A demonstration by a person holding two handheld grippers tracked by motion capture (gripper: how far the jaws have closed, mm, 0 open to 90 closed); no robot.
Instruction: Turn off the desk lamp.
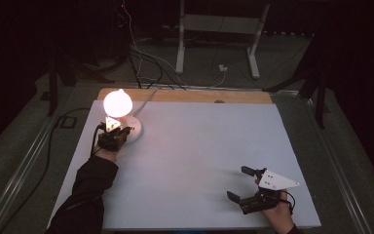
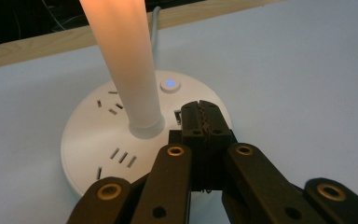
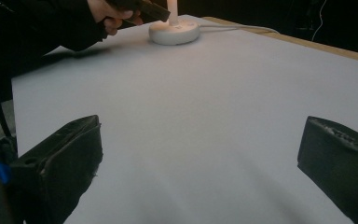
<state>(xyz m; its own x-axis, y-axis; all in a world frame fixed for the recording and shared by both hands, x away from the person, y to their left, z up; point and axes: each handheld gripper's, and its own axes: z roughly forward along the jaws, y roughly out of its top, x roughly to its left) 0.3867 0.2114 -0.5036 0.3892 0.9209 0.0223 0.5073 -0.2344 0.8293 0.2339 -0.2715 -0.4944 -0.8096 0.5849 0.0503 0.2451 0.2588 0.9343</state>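
Jaws pressed together, the left gripper [image 2: 204,122] rests over the lit lamp's [image 1: 118,104] base [image 2: 93,154], seemingly touching; right gripper [image 1: 244,184] gapes wide.

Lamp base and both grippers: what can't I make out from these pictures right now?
- Lamp base, left gripper view: near rim hidden behind the left gripper; whether the shut tips touch the base is unclear.
- Lamp head, high view: glare washes out its shape.
- Left gripper, high view: too small and dark to read.
- Right gripper, right gripper view: open jaws cut off by the bottom edge.

L gripper [image 2: 204,122] blk, brass screws | R gripper [image 1: 241,184] blk, grey tri plate | sleeves blk
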